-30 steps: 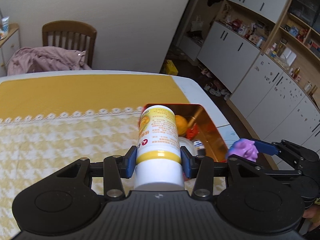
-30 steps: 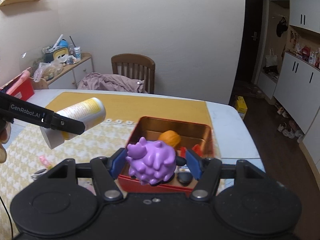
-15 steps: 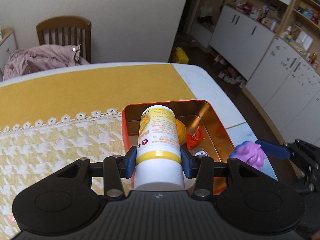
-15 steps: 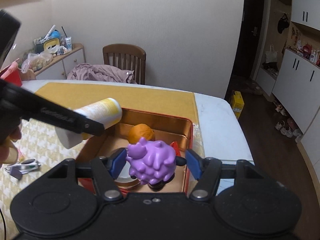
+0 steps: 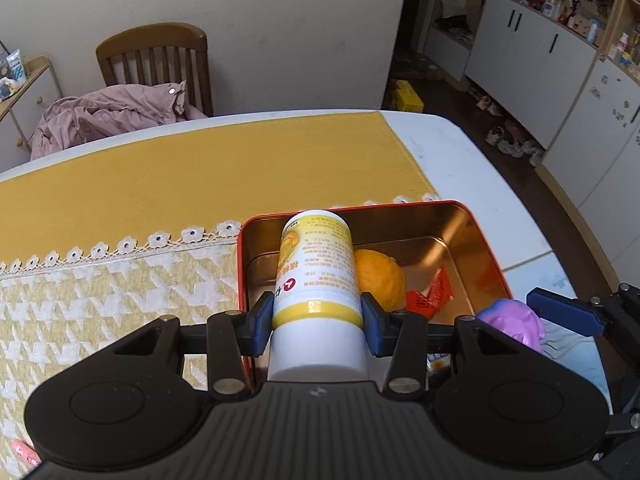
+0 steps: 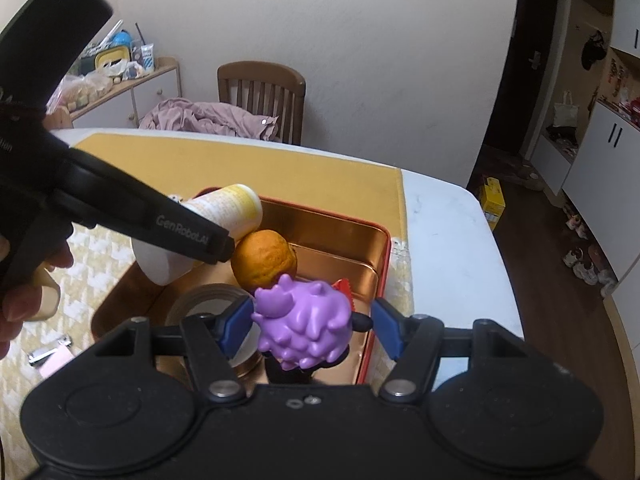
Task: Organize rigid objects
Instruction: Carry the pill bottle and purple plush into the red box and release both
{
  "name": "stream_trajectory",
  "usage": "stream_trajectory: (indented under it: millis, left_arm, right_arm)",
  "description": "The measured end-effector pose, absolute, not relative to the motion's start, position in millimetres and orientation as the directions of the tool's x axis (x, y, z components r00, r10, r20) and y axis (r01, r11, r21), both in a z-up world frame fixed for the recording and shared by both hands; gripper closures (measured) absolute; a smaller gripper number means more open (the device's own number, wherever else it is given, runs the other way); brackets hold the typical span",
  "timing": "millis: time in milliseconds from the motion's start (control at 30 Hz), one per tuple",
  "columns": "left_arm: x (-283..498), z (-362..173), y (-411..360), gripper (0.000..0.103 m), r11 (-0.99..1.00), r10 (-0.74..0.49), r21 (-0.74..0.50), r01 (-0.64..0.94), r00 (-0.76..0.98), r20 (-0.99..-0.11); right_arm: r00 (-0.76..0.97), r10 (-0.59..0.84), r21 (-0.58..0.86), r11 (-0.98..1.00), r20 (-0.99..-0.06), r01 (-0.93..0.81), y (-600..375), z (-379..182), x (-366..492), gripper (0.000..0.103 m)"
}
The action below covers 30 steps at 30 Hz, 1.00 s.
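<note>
— Two loads. Left view: the left hand-held gripper [image 5: 317, 322] clamps the bottle [image 5: 316, 276] over the tin [image 5: 486, 248], beside the orange [image 5: 378, 278]. Advice?

— Lower before releasing. Right view: the right hand-held gripper [image 6: 312, 326] grips the purple toy [image 6: 306, 330] above the tin's near edge; place it clear of the bottle.

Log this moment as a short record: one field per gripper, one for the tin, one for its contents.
left gripper: shut on the yellow-and-white bottle, held over the tin
right gripper: shut on the purple spiky toy, above the tin's near edge
tin: red outside, copper inside, open, on the yellow tablecloth
contents: orange, red packet, round lidded jar
</note>
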State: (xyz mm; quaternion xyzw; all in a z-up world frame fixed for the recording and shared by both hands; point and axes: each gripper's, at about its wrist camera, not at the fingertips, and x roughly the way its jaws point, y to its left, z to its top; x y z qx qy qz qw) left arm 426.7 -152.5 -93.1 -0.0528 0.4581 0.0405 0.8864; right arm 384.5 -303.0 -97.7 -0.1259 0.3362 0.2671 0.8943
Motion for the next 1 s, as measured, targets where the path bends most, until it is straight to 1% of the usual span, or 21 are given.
stream_trajectory:
  millis: [233, 367, 500, 533, 700, 867, 900, 1000]
  left_arm:
    - [439, -104, -153, 0.059, 0.990, 0.039, -0.043, -0.132, 0.564, -0.825]
    - [443, -103, -154, 0.059, 0.989, 0.037, -0.049, -0.139, 0.562, -0.827]
    - [442, -108, -147, 0.058, 0.984, 0.042, -0.059, -0.169, 0.540, -0.840]
    - [441, -108, -148, 0.058, 0.986, 0.044, -0.053, -0.160, 0.546, -0.837]
    - [437, -109, -151, 0.058, 0.988, 0.043, -0.044, -0.146, 0.541, -0.840]
    - [433, -105, -146, 0.057, 0.985, 0.046, -0.054, -0.165, 0.545, -0.837]
    - [432, -104, -145, 0.056, 0.984, 0.038, -0.063, -0.165, 0.550, -0.834]
    - [426, -99, -143, 0.048, 0.983, 0.003, -0.102, -0.153, 0.568, -0.823]
  right_arm:
    - [0.629, 0.388, -0.094, 0.800, -0.673, -0.593, -296, -108, 391, 0.039]
    - [0.644, 0.371, -0.152, 0.780, -0.669, -0.607, -292, -113, 388, 0.039]
    - [0.640, 0.370, -0.168, 0.767, -0.673, -0.620, -291, -114, 384, 0.038]
    - [0.640, 0.370, -0.171, 0.764, -0.673, -0.622, -292, -114, 384, 0.040]
    - [0.628, 0.379, -0.135, 0.777, -0.679, -0.614, -296, -111, 383, 0.038]
    - [0.617, 0.380, -0.087, 0.802, -0.689, -0.591, -305, -108, 386, 0.038]
    - [0.614, 0.383, -0.073, 0.808, -0.690, -0.585, -307, -108, 387, 0.038]
    - [0.608, 0.391, -0.034, 0.822, -0.691, -0.568, -315, -105, 389, 0.038]
